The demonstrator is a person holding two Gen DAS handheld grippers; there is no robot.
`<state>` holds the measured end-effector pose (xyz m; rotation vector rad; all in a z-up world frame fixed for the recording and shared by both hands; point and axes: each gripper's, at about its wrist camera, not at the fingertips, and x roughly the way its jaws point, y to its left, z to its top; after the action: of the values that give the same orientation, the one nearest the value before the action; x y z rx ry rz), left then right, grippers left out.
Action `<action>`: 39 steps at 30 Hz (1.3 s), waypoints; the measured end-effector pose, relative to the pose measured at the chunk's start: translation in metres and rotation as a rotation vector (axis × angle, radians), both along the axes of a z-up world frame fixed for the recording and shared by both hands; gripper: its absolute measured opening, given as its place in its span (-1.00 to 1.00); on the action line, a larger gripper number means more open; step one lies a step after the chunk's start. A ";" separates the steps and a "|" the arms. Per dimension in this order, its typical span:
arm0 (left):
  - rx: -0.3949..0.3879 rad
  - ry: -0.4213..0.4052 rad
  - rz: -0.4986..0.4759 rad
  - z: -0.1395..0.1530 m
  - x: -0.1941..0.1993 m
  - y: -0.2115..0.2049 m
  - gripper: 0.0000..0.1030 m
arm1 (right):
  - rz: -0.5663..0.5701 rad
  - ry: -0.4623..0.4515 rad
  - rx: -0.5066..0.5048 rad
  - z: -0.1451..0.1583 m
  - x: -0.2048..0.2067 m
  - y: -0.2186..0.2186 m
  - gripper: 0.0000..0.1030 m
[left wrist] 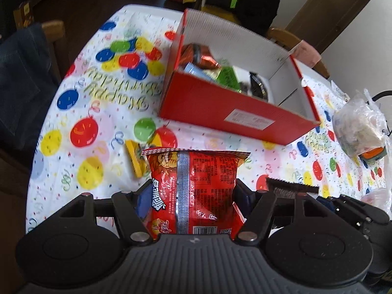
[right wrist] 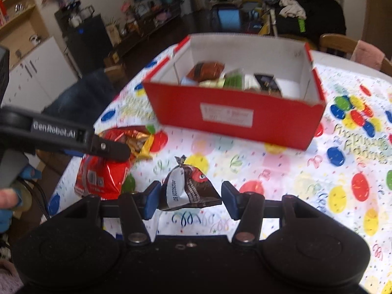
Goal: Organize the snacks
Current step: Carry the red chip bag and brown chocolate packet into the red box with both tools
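My left gripper [left wrist: 193, 193] is shut on a red snack bag [left wrist: 196, 178], held upright above the balloon-print tablecloth [left wrist: 103, 103]. From the right wrist view the same red bag [right wrist: 103, 178] hangs at the left under a left finger [right wrist: 107, 147]. My right gripper [right wrist: 191, 196] is shut on a small brown candy packet [right wrist: 191, 186], lifted off the cloth. A red cardboard box [left wrist: 208, 105] stands open ahead of both, and its front wall [right wrist: 176, 107] faces me. Several snack packets [right wrist: 227, 78] lie inside. A yellow packet [left wrist: 134, 160] lies on the cloth left of the red bag.
A clear plastic bag [left wrist: 360, 127] of items sits at the table's right side. Wooden chairs [right wrist: 338, 44] stand behind the table, one with a pink cloth [right wrist: 367, 54]. The table edge [left wrist: 49, 112] curves off at the left. A person's hand [right wrist: 7, 201] shows at far left.
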<state>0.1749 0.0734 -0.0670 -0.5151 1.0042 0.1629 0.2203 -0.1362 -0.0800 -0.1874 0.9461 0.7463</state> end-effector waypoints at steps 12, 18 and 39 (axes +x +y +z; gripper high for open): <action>0.055 -0.115 -0.040 0.052 0.015 -0.005 0.30 | -0.079 -0.112 0.058 0.055 0.014 -0.009 0.02; 0.094 -0.155 -0.050 0.072 0.029 -0.004 0.30 | -0.092 -0.167 0.068 0.075 0.031 -0.011 0.02; 0.195 -0.148 -0.016 0.089 0.120 0.010 0.30 | -0.147 -0.167 0.016 0.070 0.120 -0.003 0.02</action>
<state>0.2944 0.0835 0.0221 -0.3359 0.8375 0.2033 0.3403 -0.1389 -0.0096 -0.1618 0.7855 0.5928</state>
